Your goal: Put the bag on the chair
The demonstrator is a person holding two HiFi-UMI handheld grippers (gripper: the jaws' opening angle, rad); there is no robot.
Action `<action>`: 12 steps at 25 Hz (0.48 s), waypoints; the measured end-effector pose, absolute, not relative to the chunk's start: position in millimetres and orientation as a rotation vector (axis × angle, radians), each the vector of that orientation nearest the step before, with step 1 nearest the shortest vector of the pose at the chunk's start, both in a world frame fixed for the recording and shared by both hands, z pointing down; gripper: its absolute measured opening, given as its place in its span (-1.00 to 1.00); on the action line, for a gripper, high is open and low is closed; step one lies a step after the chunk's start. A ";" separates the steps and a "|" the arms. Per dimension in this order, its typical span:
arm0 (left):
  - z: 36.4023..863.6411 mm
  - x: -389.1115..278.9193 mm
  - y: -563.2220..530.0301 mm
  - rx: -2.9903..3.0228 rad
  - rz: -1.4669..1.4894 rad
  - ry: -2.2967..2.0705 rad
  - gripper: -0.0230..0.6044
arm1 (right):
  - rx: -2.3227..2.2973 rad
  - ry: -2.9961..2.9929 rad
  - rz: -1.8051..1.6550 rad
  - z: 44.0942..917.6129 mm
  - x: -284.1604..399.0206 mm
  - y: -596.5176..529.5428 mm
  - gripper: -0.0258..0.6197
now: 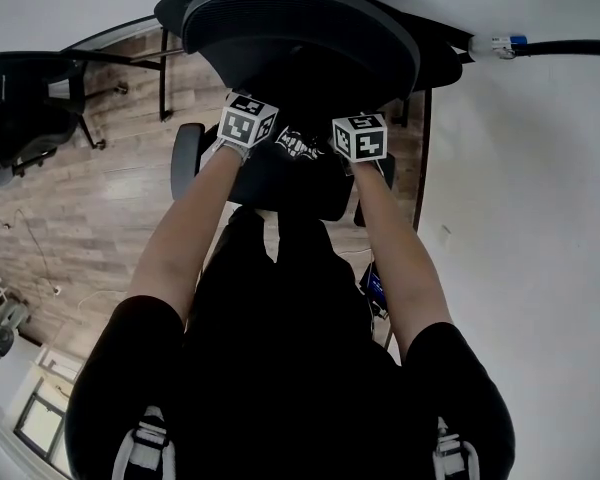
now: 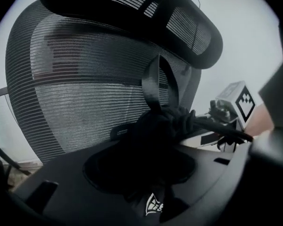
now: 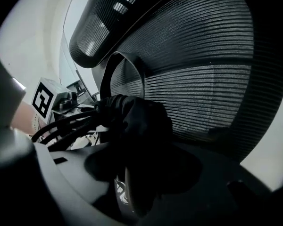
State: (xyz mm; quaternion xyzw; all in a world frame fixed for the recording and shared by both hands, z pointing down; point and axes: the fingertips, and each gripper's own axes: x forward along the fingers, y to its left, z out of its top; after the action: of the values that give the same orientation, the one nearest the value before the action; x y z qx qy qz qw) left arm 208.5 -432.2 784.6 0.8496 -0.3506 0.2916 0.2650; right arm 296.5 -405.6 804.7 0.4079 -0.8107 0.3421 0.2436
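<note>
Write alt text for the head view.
Seen from above, a person's bare forearms reach forward with the left hand-held gripper and the right hand-held gripper, both at a black bag on the seat of a black mesh chair. Wood floor lies left, a white surface right.

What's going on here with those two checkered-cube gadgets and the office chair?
A person holds a two-jaw gripper in each hand and is using them to put a black bag on a mesh office chair. The left gripper and right gripper are low over the seat, with the bag between them in front of the backrest. Both pairs of jaws stand apart around the bag, so it looks set down or nearly let go. The seat is too dark to confirm that the bag rests on it.
</note>
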 end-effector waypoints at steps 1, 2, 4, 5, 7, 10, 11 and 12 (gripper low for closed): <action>784.4 207.3 -432.0 2.303 0.801 -0.948 -0.35 | 1.120 -2.212 0.940 804.1 298.6 -405.6 -0.17; 783.9 206.1 -430.9 2.310 0.815 -0.946 -0.30 | 1.127 -2.212 0.942 802.0 300.9 -405.4 -0.12; 780.7 203.0 -426.6 2.320 0.831 -0.944 -0.18 | 1.142 -2.218 0.934 794.6 306.2 -403.8 -0.09; 777.7 200.8 -423.6 2.321 0.831 -0.946 -0.16 | 1.147 -2.223 0.929 790.2 308.5 -402.2 -0.08; 770.3 195.7 -416.9 2.321 0.827 -0.954 -0.15 | 1.156 -2.241 0.928 780.3 312.3 -398.3 -0.08; 753.9 188.5 -407.9 2.329 0.817 -0.968 -0.13 | 1.184 -2.262 0.916 760.4 319.4 -391.9 -0.08; 745.7 185.9 -405.8 2.338 0.807 -0.977 -0.13 | 1.199 -2.270 0.903 751.0 321.4 -389.1 -0.08; 736.2 182.9 -404.2 2.350 0.794 -0.992 -0.13 | 1.211 -2.279 0.888 740.8 322.7 -385.7 -0.08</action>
State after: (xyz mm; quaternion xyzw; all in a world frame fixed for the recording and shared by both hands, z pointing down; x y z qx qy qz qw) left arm 182.9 -404.2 736.2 0.8555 -0.3611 0.2889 0.2329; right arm 322.7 -385.7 740.8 0.4345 -0.8172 0.3183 0.2049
